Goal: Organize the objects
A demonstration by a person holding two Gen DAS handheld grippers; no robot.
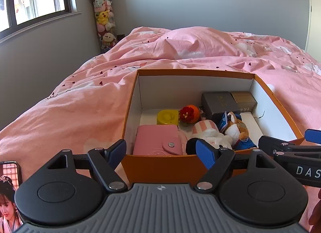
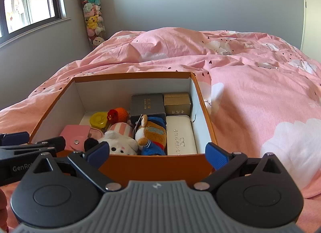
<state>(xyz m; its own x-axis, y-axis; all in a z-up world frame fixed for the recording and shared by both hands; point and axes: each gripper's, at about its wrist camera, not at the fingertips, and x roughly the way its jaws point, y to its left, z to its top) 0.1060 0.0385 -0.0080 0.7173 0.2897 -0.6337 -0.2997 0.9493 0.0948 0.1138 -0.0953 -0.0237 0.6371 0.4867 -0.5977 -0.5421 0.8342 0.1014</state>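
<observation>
Sitting on the pink bedspread (image 2: pixel 250 96), the orange box (image 2: pixel 152 165) is lying just ahead of both grippers, its near wall facing them. The left gripper (image 1: pixel 161 151) is hovering with its jaws wide apart and empty, straddling the box's near left corner, and the right gripper (image 2: pixel 158 153) is likewise holding its jaws spread and empty before the near wall. Inside, a pink wallet (image 1: pixel 158 141) is lying at the near left corner, a white glasses case (image 2: pixel 180 135) along the right wall, and a grey box (image 2: pixel 147 104) beside a gold box (image 2: pixel 177 102) at the far right corner. Plush toys (image 2: pixel 138 134) are crowding the middle, partly hiding one another. A phone (image 1: pixel 9 192) is being cut off at the left view's edge.
</observation>
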